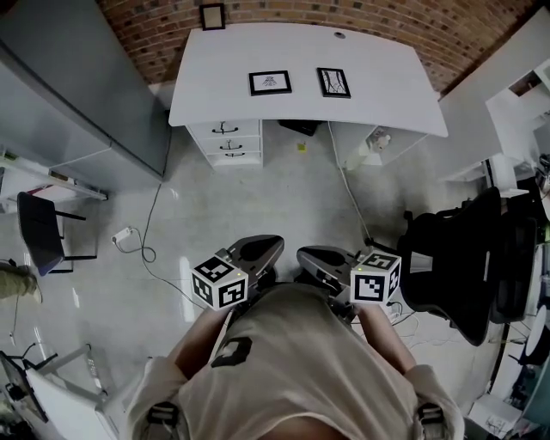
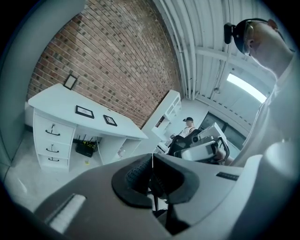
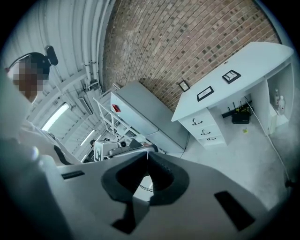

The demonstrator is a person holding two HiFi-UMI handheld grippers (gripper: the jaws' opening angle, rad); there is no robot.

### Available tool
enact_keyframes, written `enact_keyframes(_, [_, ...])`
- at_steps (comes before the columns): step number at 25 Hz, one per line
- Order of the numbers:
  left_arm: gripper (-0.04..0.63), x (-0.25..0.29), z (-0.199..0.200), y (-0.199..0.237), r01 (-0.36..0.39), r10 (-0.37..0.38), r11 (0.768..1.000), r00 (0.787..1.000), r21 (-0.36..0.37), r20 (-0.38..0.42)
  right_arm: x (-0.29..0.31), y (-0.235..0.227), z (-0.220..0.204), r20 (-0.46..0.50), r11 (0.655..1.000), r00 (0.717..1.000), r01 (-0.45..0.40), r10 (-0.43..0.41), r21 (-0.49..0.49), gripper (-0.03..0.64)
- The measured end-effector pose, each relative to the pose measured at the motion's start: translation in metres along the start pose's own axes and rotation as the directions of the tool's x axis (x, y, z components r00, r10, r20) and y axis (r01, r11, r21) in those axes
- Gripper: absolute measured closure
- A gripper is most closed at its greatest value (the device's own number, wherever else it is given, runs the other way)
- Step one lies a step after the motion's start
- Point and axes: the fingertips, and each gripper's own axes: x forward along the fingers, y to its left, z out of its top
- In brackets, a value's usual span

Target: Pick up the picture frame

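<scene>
— What lies ahead?
— Bare grey floor (image 1: 258,198), wide open up to the white desk (image 1: 387,99) against the brick wall (image 1: 387,26). A black chair (image 1: 455,275) crowds the right side.
— And the picture frame (image 1: 270,82)?
— Flat at mid-desk, a second frame (image 1: 333,82) near it, both clear of the front edge.
— Tools?
— Both clenched on nothing: left gripper (image 1: 260,248), right gripper (image 1: 316,257), well short of the desk.

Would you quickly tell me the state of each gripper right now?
Left gripper: closed, holding nothing.
Right gripper: closed, holding nothing.
</scene>
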Motion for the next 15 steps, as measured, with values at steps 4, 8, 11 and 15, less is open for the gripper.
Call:
enact_keyframes(4, [0.586, 0.024, 0.010, -0.011, 0.000, 0.001, 0.999, 1.000, 0.033, -0.016, -0.016, -0.012, 0.019, 0.024, 1.000, 1.000, -0.002, 0.002, -0.004, 0.611])
enact_keyframes(8, [0.586, 0.052, 0.019, -0.020, -0.008, 0.011, 0.997, 0.999, 0.072, -0.037, -0.040, -0.033, 0.041, 0.087, 1.000, 0.996, -0.013, 0.011, 0.015, 0.611])
enact_keyframes(11, [0.586, 0.075, 0.024, -0.028, -0.008, 0.014, 0.995, 0.998, 0.099, -0.054, -0.059, -0.047, 0.056, 0.110, 0.999, 0.994, -0.012, 0.009, 0.030, 0.611])
enact_keyframes(15, [0.586, 0.109, 0.026, -0.044, -0.006, 0.017, 0.991, 0.997, 0.134, -0.081, -0.086, -0.066, 0.069, 0.129, 0.998, 0.991, -0.024, 0.017, 0.051, 0.611])
